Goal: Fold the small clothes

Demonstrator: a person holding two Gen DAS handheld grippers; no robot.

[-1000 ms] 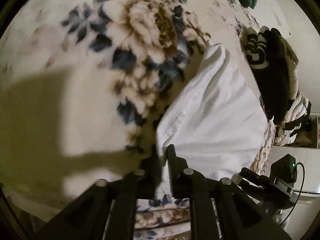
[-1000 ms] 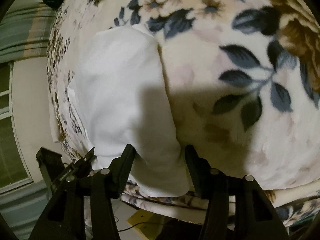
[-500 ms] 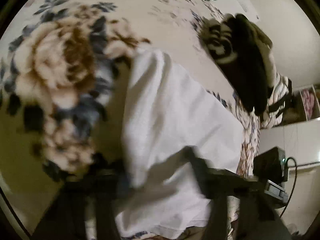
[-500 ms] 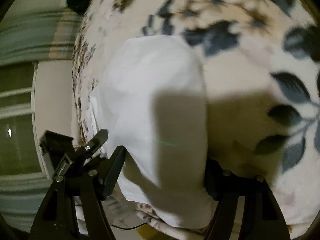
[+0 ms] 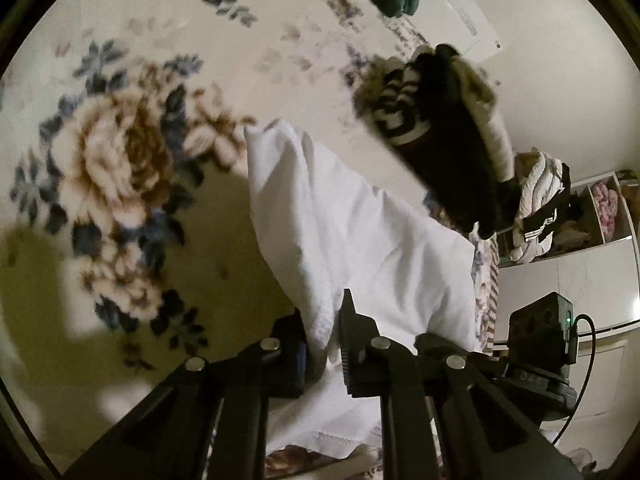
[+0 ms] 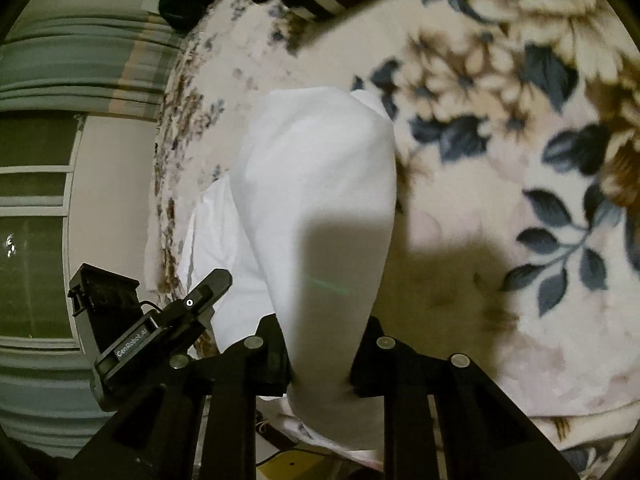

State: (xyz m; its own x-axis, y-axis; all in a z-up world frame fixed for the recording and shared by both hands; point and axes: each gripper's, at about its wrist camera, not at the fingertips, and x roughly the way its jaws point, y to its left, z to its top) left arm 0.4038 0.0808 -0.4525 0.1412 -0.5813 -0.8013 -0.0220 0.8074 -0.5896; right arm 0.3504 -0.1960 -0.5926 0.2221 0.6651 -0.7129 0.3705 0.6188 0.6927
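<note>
Both sets of fingers have just been closing and are now pinched on the near edge of the white garment (image 5: 352, 232): left gripper (image 5: 324, 348) on one corner, right gripper (image 6: 320, 364) on the other. Garment's lifted off the floral blanket (image 5: 120, 168) at the front, far end resting on it, w/ the dark clothes pile (image 5: 440, 132) just beyond. Looks like mid-fold imo; next move prob needs both carrying that edge over evenly to the far end.

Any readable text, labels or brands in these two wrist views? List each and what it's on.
"GenRobot.AI" (last characters unclear): white print on the black body of the left tongs, seen in the right wrist view.
"DAS", faint and uncertain: embossed on the black body of the right tongs, seen in the left wrist view.
Printed lines on the white sheet on the wall: too small and blurred to read.
Nothing legible on the white garment or floral blanket.
</note>
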